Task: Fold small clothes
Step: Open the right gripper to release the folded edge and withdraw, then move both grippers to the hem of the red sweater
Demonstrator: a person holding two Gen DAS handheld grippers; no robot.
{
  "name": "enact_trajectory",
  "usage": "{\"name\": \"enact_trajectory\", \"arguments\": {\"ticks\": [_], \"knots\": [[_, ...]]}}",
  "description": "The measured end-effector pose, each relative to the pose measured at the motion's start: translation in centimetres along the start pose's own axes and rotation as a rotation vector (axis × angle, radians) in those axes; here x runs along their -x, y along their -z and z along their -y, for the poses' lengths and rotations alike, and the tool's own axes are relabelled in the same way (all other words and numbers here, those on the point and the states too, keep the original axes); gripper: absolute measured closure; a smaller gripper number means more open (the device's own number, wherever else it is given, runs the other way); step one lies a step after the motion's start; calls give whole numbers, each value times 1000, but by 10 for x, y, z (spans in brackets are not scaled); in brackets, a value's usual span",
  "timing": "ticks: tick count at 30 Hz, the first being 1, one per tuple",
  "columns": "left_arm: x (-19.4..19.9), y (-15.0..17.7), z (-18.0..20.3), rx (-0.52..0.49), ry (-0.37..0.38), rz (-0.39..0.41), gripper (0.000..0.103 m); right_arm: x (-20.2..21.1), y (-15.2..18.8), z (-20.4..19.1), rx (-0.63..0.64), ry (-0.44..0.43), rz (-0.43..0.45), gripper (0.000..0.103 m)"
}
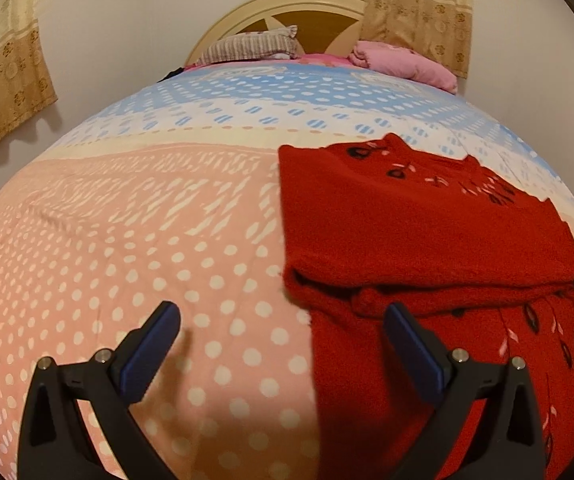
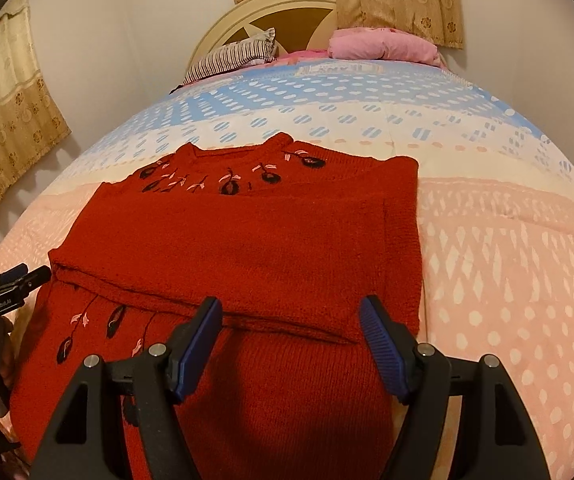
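Right wrist view: red knitted sweater (image 2: 243,240) spread flat on the bed (image 2: 507,260), neck and embroidered flowers toward the headboard (image 2: 279,4), sleeves already folded across the body so the lower part can be brought up next, probably. Right tongs (image 2: 291,316) spread wide and empty, poised above the folded sleeve's near edge, seemingly lined up to nip the lower cloth. Left wrist view: left tongs (image 1: 283,320) likewise wide with nothing between them, straddling the sweater's left edge near the foot of the bed, likely to match the other side.
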State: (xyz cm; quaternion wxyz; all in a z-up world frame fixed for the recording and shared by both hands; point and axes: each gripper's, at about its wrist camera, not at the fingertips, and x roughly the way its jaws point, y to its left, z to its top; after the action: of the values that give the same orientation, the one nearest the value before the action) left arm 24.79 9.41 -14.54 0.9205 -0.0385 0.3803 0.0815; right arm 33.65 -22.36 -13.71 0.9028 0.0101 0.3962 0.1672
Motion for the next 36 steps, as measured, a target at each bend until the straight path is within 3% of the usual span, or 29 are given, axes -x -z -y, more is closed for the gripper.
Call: {"name": "enact_trajectory", "arguments": {"ticks": [18, 36], "knots": [[45, 13, 24, -71, 55, 28, 0, 29, 32, 1, -48, -47, -36, 28], [92, 58, 24, -166, 135, -7, 0, 63, 71, -9, 9, -42, -41, 28]]}}
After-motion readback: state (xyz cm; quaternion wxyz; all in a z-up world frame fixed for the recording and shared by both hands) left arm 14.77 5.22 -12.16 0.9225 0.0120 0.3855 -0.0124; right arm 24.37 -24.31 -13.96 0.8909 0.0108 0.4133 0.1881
